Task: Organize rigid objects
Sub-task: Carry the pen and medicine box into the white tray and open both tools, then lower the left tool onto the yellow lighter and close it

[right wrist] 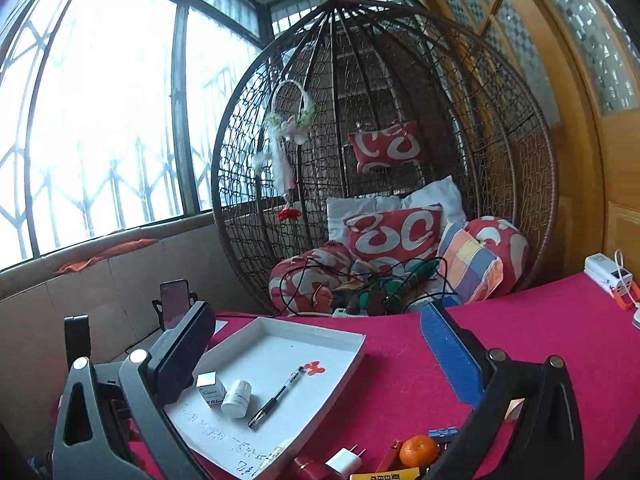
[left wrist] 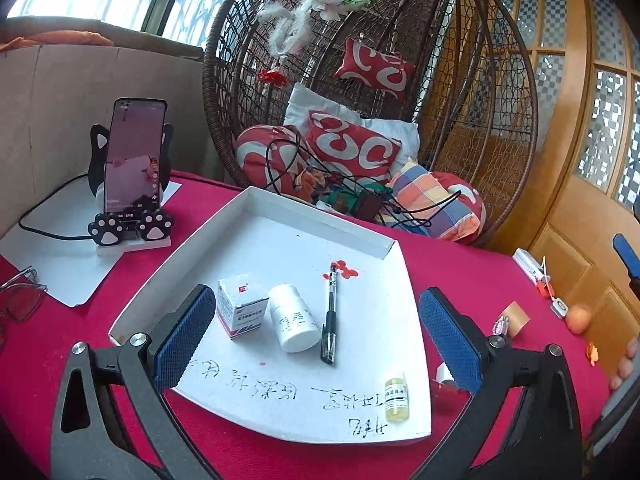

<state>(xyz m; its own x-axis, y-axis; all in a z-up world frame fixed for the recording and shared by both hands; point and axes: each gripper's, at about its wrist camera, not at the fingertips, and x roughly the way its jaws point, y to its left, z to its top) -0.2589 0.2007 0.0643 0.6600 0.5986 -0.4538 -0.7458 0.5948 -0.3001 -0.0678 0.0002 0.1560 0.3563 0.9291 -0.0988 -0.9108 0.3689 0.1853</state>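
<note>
Both my left tongs [left wrist: 316, 340] and right tongs [right wrist: 320, 352] hang spread and empty. The shallow white cardboard tray [left wrist: 256, 208] on the red desk [left wrist: 472, 272] already holds a small white box [left wrist: 240, 312], white pill bottle [left wrist: 292, 320], black pen [left wrist: 330, 312] and yellow vial [left wrist: 396, 398]; the white charger plug [right wrist: 344, 460] and orange tangerine [right wrist: 418, 450] lie outside it, not yet sorted.

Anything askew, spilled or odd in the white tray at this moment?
Yes. The white pill bottle lies on its side in the white tray, between the small box and the black pen. Red blotches stain the tray floor by the pen's tip, like spilled ink.
</note>
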